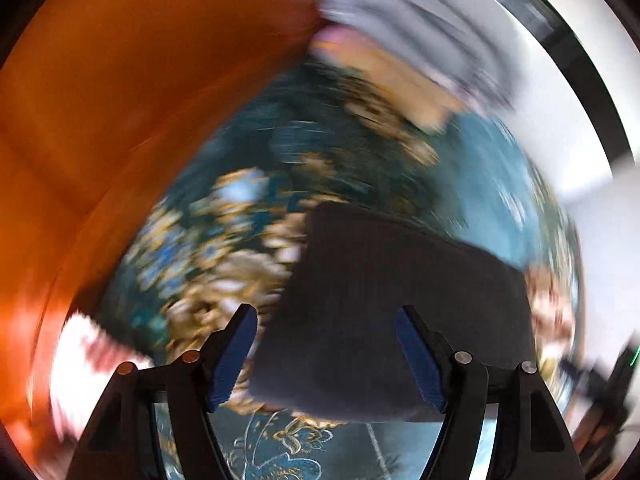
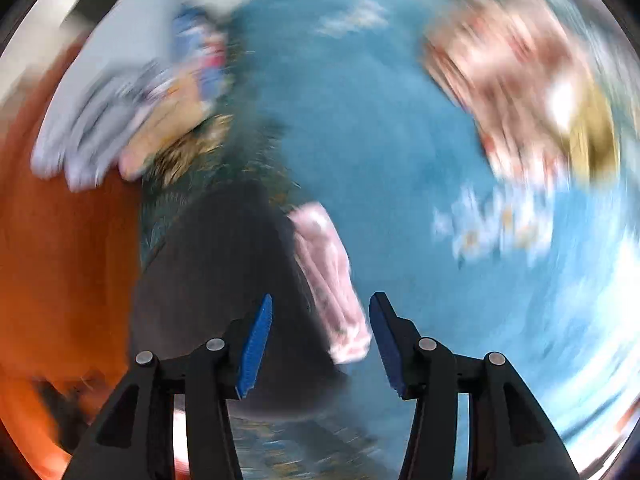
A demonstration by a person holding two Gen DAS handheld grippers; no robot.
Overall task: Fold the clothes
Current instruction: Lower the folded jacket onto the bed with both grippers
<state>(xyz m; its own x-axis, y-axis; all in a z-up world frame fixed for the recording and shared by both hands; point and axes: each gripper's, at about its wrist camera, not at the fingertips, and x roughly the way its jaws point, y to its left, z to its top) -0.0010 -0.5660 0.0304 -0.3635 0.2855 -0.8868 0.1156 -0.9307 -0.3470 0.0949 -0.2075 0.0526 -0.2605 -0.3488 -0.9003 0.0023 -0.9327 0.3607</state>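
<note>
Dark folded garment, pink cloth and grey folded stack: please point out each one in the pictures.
dark folded garment (image 1: 384, 304): left wrist view, middle of its top face.
pink cloth (image 2: 332, 280): right wrist view, middle of the strip.
grey folded stack (image 2: 100, 128): right wrist view, upper grey layer; blurred.

- No text, label, brand, number or sign is being shown legibly in either wrist view.
- Both views are being smeared by motion blur, so any print on the far pile of clothes (image 1: 404, 36) or on the patterned cloth (image 1: 224, 232) cannot be read.
</note>
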